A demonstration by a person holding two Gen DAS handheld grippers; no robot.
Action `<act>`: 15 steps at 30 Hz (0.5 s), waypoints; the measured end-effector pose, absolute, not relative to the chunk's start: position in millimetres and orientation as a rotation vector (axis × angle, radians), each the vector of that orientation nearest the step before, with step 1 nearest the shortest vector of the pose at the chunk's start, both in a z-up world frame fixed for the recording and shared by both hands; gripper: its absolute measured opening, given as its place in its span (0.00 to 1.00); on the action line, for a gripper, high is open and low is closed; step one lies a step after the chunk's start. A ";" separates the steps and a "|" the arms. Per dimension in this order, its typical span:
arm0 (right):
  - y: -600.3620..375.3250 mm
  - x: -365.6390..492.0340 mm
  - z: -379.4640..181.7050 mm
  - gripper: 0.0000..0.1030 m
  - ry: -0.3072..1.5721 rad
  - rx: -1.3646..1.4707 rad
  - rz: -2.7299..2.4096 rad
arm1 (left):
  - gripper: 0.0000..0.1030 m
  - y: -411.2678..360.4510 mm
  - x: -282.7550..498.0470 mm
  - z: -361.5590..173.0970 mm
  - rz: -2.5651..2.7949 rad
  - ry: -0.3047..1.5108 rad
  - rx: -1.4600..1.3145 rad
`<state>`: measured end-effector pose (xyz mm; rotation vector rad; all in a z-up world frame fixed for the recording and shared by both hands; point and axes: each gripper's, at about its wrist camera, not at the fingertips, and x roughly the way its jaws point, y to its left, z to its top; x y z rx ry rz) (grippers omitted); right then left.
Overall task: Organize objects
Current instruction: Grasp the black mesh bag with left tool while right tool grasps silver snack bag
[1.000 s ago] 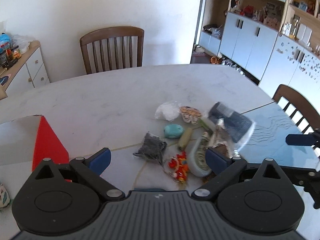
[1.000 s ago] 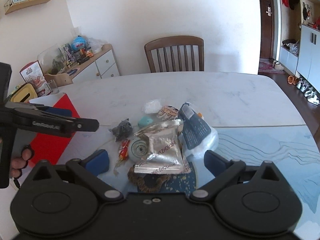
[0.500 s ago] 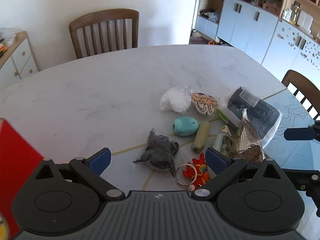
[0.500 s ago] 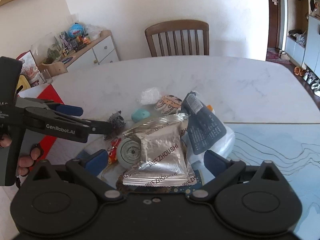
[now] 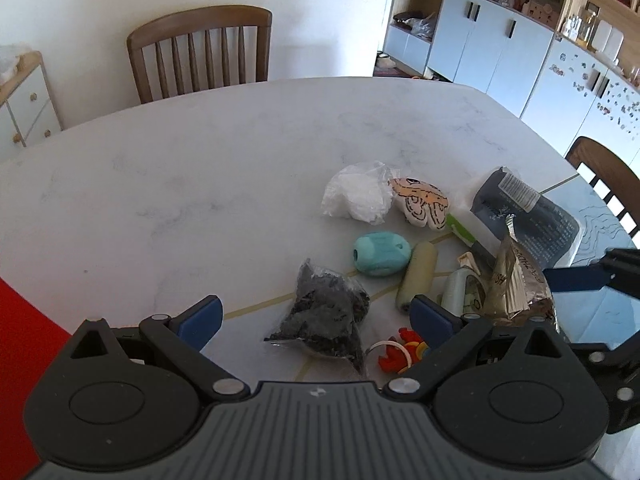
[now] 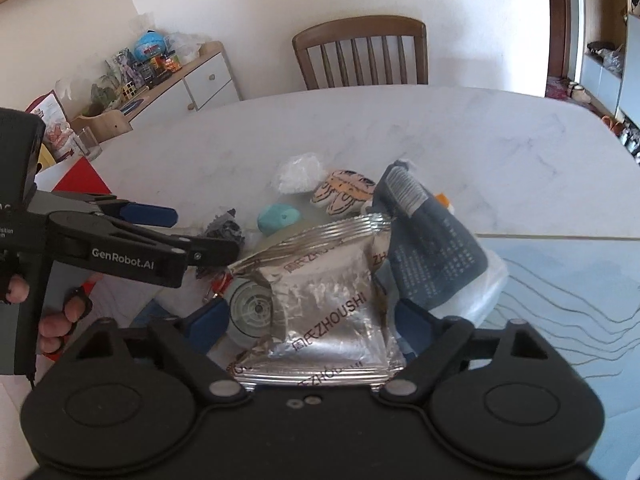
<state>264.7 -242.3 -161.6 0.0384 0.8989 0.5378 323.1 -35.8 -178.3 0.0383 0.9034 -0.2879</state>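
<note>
- Marble table (image 5: 224,168) carries a cluster of small objects.
- Right claw (image 6: 310,322) is closing around the silver foil packet (image 6: 324,300), which lies lengthwise between its jaws.
- Left claw (image 5: 316,316) is open, above the black bag (image 5: 324,312).

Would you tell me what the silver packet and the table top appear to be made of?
The silver packet looks like metallised foil film: shiny, mirror-like creases and crimped, ribbed seals. The table top looks like marble or a marble-look stone, white with faint grey veins and a smooth finish; which one is unclear.

snack packet (image 6: 328,308): shiny silver
soap-shaped thing (image 5: 382,254): teal
small bag (image 5: 326,314): black
table (image 5: 200,184): white marble
chair (image 5: 200,52): brown
</note>
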 end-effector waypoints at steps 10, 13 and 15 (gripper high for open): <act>-241.4 267.6 -162.4 0.66 0.895 0.016 0.505 | 0.58 -41.0 327.7 -184.5 -0.320 0.926 0.051; -241.9 267.1 -161.4 0.61 0.894 0.017 0.496 | 0.50 -41.5 327.3 -183.5 -0.317 0.925 0.047; -239.6 266.0 -160.4 0.55 0.891 0.000 0.488 | 0.40 -42.6 326.5 -182.5 -0.316 0.924 0.051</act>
